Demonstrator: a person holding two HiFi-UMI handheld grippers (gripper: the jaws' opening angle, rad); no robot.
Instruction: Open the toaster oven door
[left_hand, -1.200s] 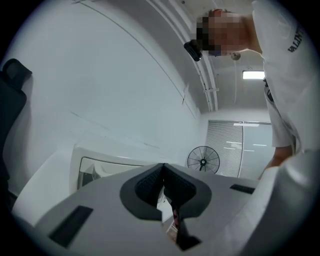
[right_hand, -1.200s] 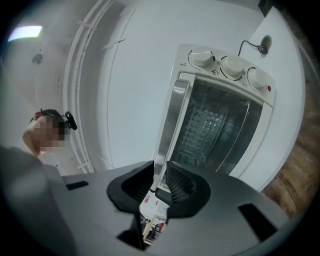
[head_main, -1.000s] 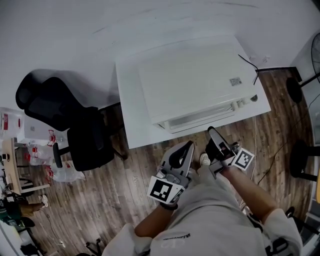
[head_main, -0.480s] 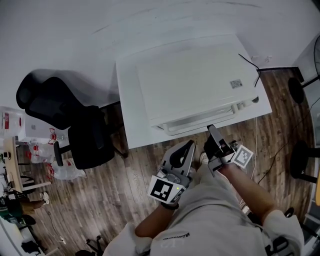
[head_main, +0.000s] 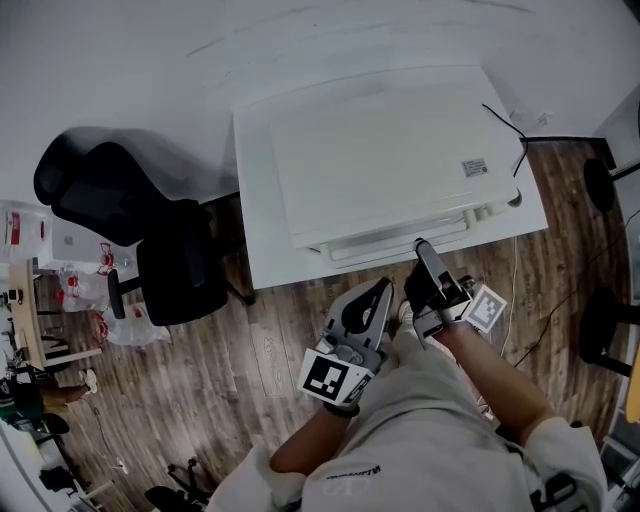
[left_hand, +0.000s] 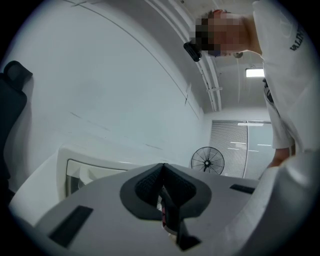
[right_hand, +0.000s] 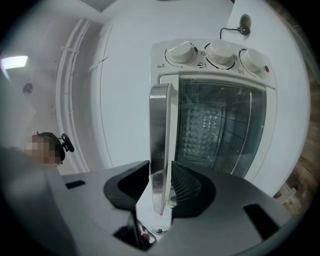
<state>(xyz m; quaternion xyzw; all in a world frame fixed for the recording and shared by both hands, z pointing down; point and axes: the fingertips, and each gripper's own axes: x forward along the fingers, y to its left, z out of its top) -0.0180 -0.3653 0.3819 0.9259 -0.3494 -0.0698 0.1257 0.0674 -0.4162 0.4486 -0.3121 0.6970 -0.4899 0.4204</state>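
The white toaster oven (head_main: 385, 160) lies on a white table (head_main: 262, 255) in the head view. In the right gripper view its glass door (right_hand: 220, 125) stands closed, with three knobs (right_hand: 220, 50) beside it. My right gripper (head_main: 420, 246) is at the door's front edge. Its jaws have just been opening, and the metal door handle (right_hand: 160, 125) runs between the pads of the right gripper (right_hand: 160, 182) with a slim gap on each side. My left gripper (head_main: 383, 288) hangs back from the table. In its own view the left gripper (left_hand: 162, 172) is shut with nothing in it.
A black office chair (head_main: 130, 240) stands left of the table on the wooden floor. A black cable (head_main: 505, 125) runs off the oven's right end. A standing fan (left_hand: 207, 160) shows in the left gripper view. Bags and clutter (head_main: 70, 300) sit at far left.
My right gripper has moved forward from the table's edge up to the oven's door handle. The left gripper has stayed where it was.
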